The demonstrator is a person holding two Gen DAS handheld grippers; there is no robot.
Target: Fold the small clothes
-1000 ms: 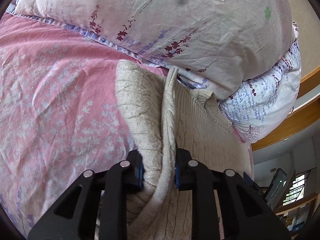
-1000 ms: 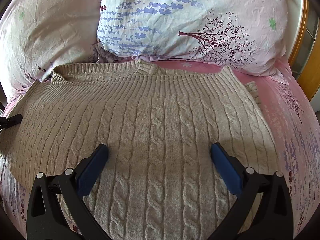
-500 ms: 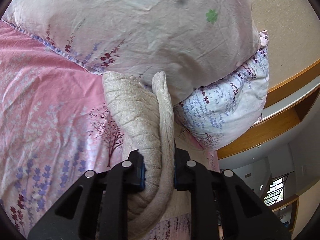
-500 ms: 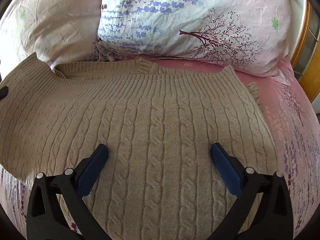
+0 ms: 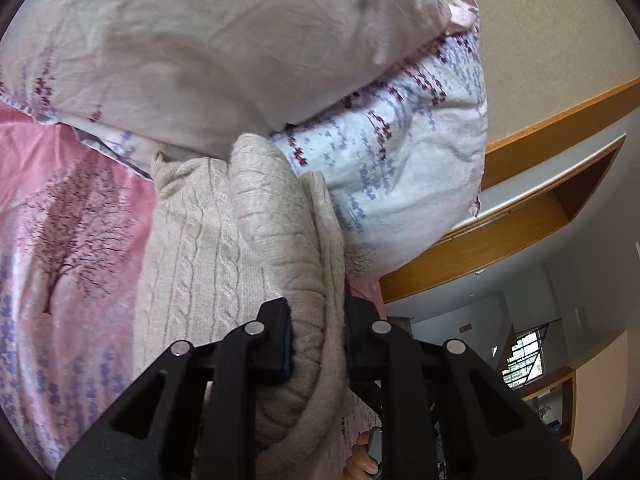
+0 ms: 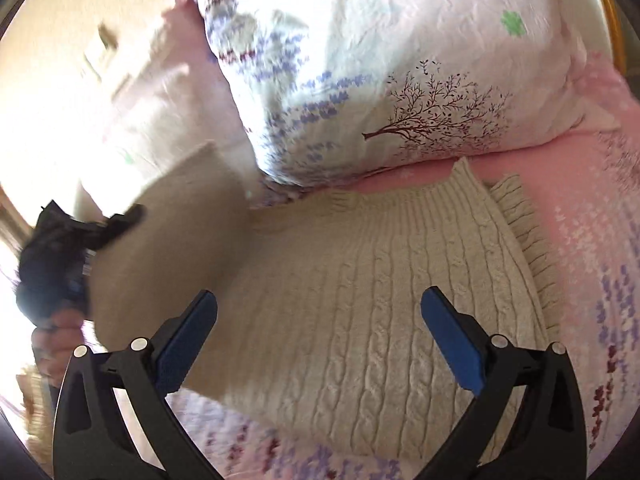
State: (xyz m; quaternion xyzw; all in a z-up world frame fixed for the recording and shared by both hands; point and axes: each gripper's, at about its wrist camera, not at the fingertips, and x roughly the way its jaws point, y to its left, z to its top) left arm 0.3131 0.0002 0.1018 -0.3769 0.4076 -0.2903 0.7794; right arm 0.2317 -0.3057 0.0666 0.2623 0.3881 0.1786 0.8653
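Observation:
A beige cable-knit sweater (image 6: pixel 360 304) lies on the pink bed sheet (image 6: pixel 592 240) below the pillows. My left gripper (image 5: pixel 318 336) is shut on the sweater's left side (image 5: pixel 288 240) and holds it lifted, folding over the body. In the right wrist view the left gripper (image 6: pixel 80 236) shows blurred at the left with the raised flap (image 6: pixel 172 248) hanging from it. My right gripper (image 6: pixel 318 336) is open and empty, hovering over the sweater's lower middle.
Two floral pillows (image 6: pixel 400 80) (image 5: pixel 200 48) lie at the head of the bed, touching the sweater's collar. A wooden headboard and shelf (image 5: pixel 520 208) run behind them. Pink sheet (image 5: pixel 60 240) extends on both sides of the sweater.
My left gripper has lifted the sweater's left side higher and carried it to the right over the body. The right gripper has tilted and shifted; it stays open.

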